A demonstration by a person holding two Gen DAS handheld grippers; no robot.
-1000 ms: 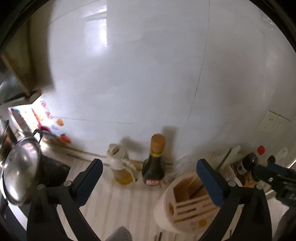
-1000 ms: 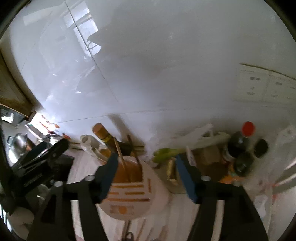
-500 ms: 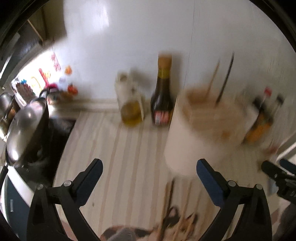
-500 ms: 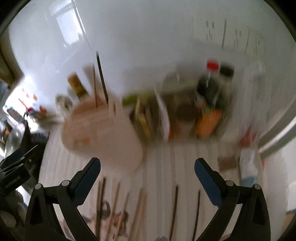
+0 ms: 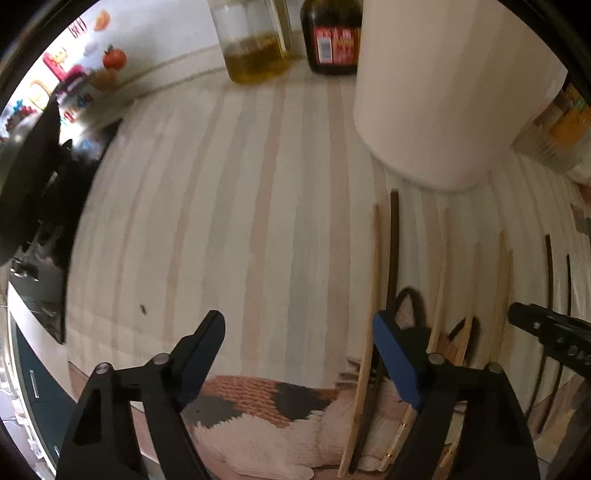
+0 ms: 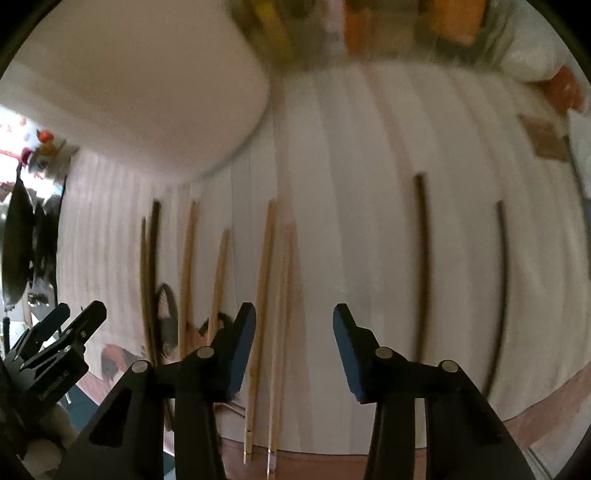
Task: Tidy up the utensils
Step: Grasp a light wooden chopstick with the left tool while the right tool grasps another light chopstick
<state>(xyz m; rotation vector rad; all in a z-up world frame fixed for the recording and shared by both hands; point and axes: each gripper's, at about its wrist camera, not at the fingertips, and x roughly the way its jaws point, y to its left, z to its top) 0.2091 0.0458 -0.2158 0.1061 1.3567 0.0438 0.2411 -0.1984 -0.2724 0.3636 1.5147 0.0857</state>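
Observation:
Several chopsticks lie side by side on the striped counter, pale wooden ones (image 6: 263, 280) and dark ones (image 6: 423, 258). They also show in the left wrist view (image 5: 369, 295). A tall cream utensil holder (image 5: 436, 92) stands behind them; it fills the upper left of the right wrist view (image 6: 140, 85). My left gripper (image 5: 299, 334) is open and empty above the counter, just left of the chopsticks. My right gripper (image 6: 293, 315) is open and empty, low over two pale chopsticks.
An oil jar (image 5: 255, 40) and a dark sauce bottle (image 5: 332, 37) stand at the wall behind the holder. A black stove with a pan (image 5: 33, 177) is at the left. A cat-pattern cloth (image 5: 288, 413) lies at the counter's front edge. Bottles and bags (image 6: 406, 29) crowd the back right.
Both grippers have tilted down from the wall and holder top to the counter. The chopsticks now fill the views. Both grippers stayed open.

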